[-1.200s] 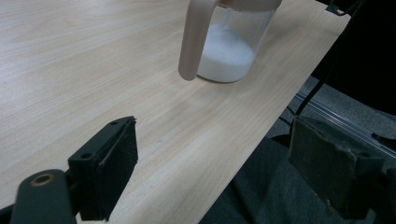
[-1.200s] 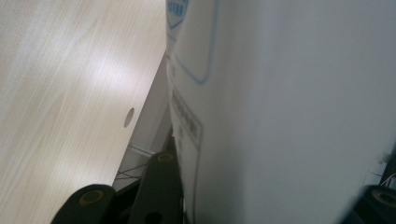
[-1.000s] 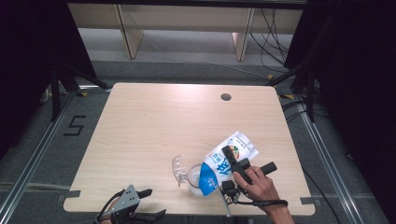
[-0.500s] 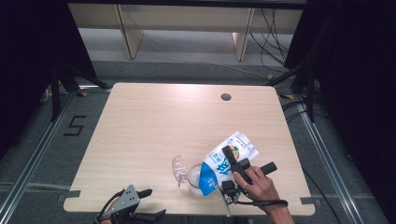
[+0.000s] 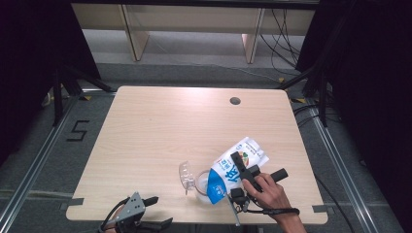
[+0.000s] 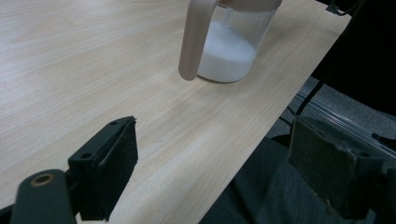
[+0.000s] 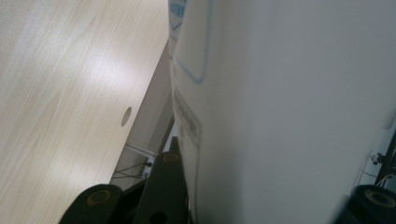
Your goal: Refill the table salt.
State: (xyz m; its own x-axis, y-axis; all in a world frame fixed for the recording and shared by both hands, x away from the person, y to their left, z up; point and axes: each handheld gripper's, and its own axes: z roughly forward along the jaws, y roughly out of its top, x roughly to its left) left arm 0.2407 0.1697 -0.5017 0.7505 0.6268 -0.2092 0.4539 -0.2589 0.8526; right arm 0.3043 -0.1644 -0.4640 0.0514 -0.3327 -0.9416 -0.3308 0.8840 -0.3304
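Right tongs (image 5: 241,171) grasp tilted pouch (image 5: 233,167) over clear jug (image 5: 200,182). Left tongs (image 5: 145,213) released, near edge. Light wood table (image 5: 160,131), cable hole (image 5: 235,101) far right.

The pouch (image 5: 232,167) lies tipped over the jar (image 5: 200,182), near the table's (image 5: 160,131) front-right edge

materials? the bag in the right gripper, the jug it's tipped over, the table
Bag: looks like thin glossy plastic film, printed blue and white; it bulges softly in the right gripper.
Jug: clear hard plastic or glass, can't tell which; white powder shows through its wall. Handle is matte beige, likely plastic.
Table: pale wood-grain top, smooth, probably laminate.
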